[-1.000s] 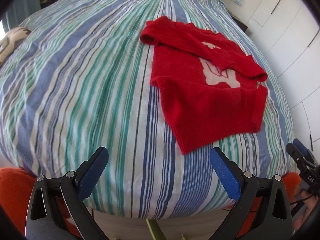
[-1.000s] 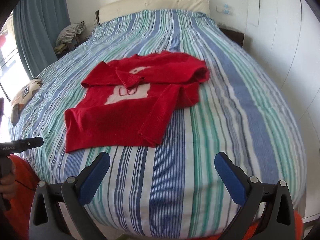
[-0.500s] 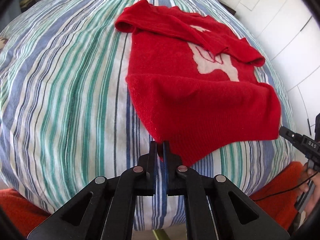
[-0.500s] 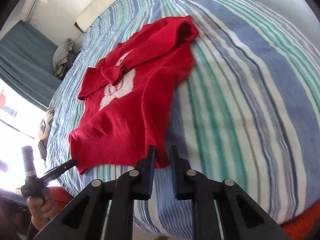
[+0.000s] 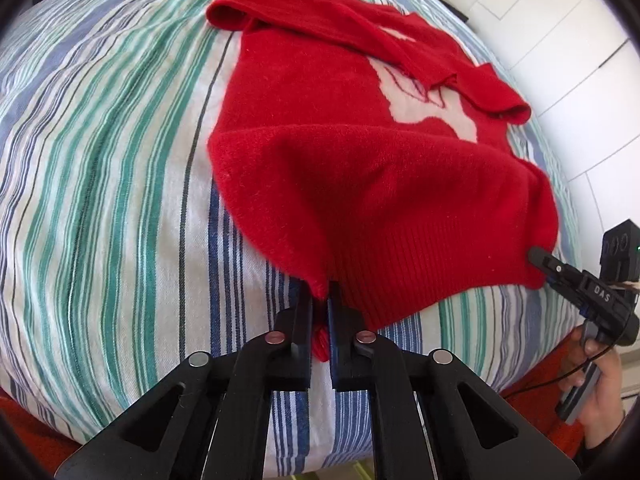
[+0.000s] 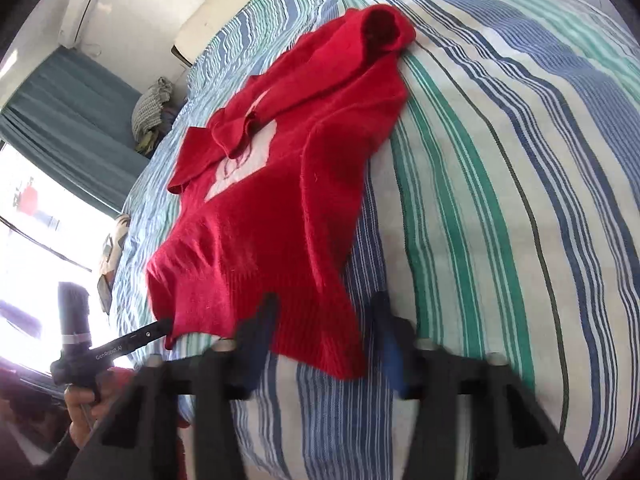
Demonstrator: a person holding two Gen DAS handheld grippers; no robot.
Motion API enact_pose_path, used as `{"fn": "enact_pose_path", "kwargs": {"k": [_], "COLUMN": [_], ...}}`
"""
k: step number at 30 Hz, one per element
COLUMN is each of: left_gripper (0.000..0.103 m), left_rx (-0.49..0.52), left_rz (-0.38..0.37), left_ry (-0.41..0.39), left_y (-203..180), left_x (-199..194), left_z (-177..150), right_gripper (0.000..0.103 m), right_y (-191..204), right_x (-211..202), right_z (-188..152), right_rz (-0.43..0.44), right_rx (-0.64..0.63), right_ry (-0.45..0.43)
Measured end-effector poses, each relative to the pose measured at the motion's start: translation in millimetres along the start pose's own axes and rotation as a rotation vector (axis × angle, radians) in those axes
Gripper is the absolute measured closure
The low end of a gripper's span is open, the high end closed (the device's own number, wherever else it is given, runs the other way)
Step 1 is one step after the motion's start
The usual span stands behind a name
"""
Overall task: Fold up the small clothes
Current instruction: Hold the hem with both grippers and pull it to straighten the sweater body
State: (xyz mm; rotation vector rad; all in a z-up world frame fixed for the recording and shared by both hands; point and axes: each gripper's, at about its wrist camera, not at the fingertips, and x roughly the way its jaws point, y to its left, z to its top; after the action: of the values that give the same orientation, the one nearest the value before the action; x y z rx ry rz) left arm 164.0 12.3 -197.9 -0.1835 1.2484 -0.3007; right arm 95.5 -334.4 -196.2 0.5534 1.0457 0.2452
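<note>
The sweater lies on the bed, near the foot end, its hem at the foot edge and its neck end toward the headboard, which stands well behind it. A sleeve lies folded across its chest. Seen from the foot of the bed, the cupboard doors stand to the right of the sweater, beyond the bed's edge. To its left, past the other edge, are a heap of laundry, the curtain and the window, with the air conditioner on the wall above the curtain.

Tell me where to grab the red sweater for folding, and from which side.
Take the red sweater by the two corners of its ribbed hem, coming from the bed's near edge: the hem lies closest and spread wide, sleeves already crossed farther up.
</note>
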Motion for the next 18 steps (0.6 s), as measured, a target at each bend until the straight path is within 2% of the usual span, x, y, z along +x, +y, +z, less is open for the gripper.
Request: {"fn": "enact_pose_path", "kwargs": {"k": [1, 3, 5, 8, 11, 14, 18], "left_gripper": [0.101, 0.101, 0.101, 0.101, 0.101, 0.100, 0.096], "left_rx": [-0.016, -0.026, -0.001, 0.036, 0.051, 0.004, 0.013], "left_rz": [-0.018, -0.081, -0.127, -0.123, -0.049, -0.028, -0.040], "left_ry": [0.000, -0.001, 0.015, 0.069, 0.105, 0.126, 0.078], "left_y": [0.9, 7.7, 11.8, 11.0, 12.8, 20.8, 24.0], "left_x": [-4.3, -27.4, -51.8, -64.1, -44.3, -17.3, -32.4], "left_z": [0.9, -4.0, -12.9, -23.7, -28.3, -25.1, -28.2], "right_gripper": [0.098, 0.098, 0.098, 0.099, 0.098, 0.098, 0.094], "right_y": [-2.4, -3.9, -0.1, -2.3, -17.9, -30.6, -32.2], "right_x": [-4.7, -32.9, -63.4, -84.8, -64.9, -31.9, -25.9], "right_z": [1.3, -0.5, -7.0, -21.9, -32.3, -36.6, -36.6], "right_rz": [-0.002, 0.066, 0.109, 0.133, 0.054, -0.025, -0.009], "right_rx": [0.030, 0.089, 0.116, 0.182, 0.242, 0.242, 0.244], "right_ry": [0.000, -0.019, 0.008, 0.083, 0.139, 0.155, 0.131]}}
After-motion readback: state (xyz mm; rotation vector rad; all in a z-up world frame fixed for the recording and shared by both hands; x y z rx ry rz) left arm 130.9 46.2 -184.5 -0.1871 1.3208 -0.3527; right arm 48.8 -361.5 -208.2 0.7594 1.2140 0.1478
